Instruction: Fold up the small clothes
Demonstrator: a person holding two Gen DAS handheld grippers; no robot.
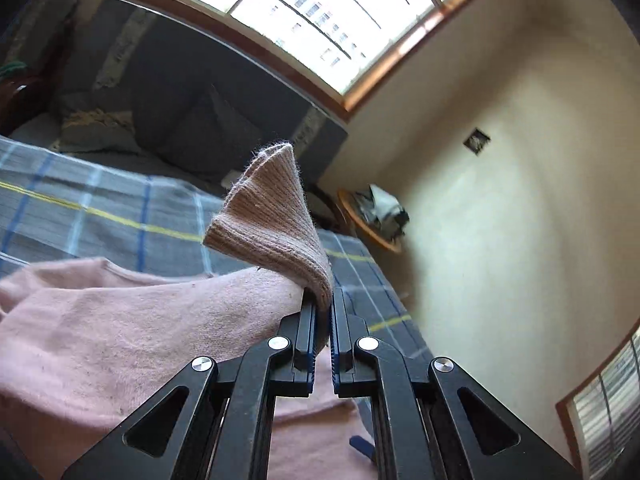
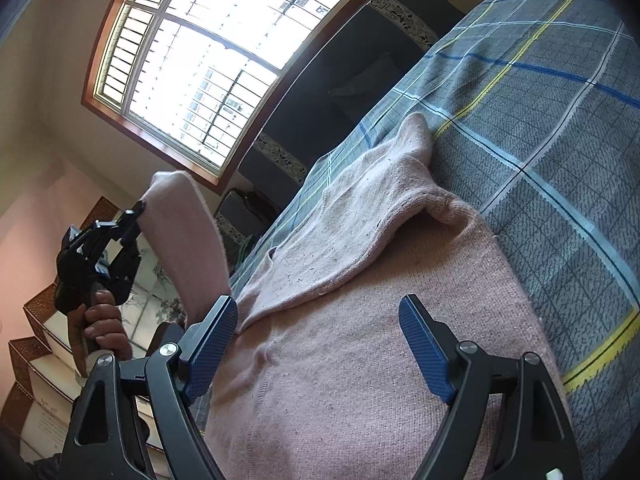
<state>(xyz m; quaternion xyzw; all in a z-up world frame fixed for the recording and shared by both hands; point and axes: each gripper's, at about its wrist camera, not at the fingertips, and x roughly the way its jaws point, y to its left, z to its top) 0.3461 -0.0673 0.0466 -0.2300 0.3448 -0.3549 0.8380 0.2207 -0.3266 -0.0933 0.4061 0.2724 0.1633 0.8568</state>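
A pink knit sweater (image 2: 360, 360) lies on a grey plaid bed cover (image 2: 560, 120). My left gripper (image 1: 325, 300) is shut on the ribbed cuff (image 1: 272, 216) of one sleeve (image 1: 140, 320) and holds it lifted above the bed. In the right wrist view the left gripper (image 2: 138, 206) shows at the left, holding the raised sleeve (image 2: 188, 240). The other sleeve (image 2: 360, 216) lies folded across the sweater's body. My right gripper (image 2: 320, 320) is open and empty, just above the sweater's body.
A dark sofa (image 1: 180, 100) stands beyond the bed under a large window (image 1: 320, 12). A round wooden stool (image 1: 372, 216) with clothes stands by the wall. Stepped wicker shelves (image 2: 36, 344) are at the left in the right wrist view.
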